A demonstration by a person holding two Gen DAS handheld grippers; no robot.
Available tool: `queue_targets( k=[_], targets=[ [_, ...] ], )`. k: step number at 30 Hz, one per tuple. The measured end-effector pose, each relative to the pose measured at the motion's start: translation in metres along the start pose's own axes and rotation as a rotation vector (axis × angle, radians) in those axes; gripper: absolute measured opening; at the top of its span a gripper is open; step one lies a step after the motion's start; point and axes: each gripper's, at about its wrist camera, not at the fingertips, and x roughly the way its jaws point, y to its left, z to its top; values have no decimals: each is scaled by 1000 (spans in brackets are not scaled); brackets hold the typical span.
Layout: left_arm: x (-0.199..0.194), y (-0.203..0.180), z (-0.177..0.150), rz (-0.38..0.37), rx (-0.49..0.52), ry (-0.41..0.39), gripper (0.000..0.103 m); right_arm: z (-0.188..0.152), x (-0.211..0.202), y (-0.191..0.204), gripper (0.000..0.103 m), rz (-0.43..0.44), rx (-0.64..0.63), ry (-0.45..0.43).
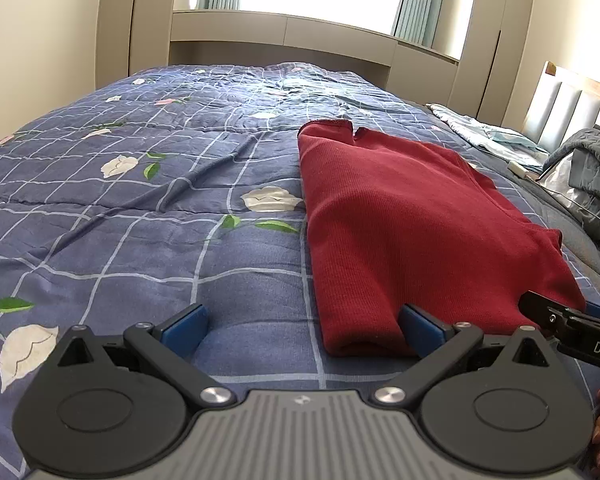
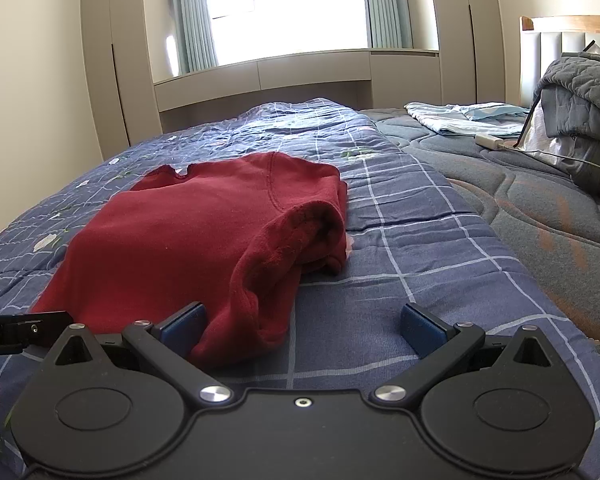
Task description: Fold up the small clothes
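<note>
Between both spread tools, left tool [image 1: 302, 326] and right tool [image 2: 302, 326], the red garment [image 1: 400, 220] is lying lengthwise, running away toward the bed's far edge

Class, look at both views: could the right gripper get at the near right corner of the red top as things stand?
Probably yes. The right gripper is open, and the red top lies right before it on the quilt, its corner already between the fingers. Nothing lies between; the left gripper works the other corner.
</note>
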Motion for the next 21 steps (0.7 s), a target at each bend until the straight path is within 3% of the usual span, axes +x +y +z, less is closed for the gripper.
queue_targets(
  k=[16,21],
  targets=[
    [-16,10,28,-8,-74,25,103,4,-2,-2,103,3,11,0],
    [-9,13,55,-27,-54,2,103,24,-20,-9,103,39,87,-78]
  ],
)
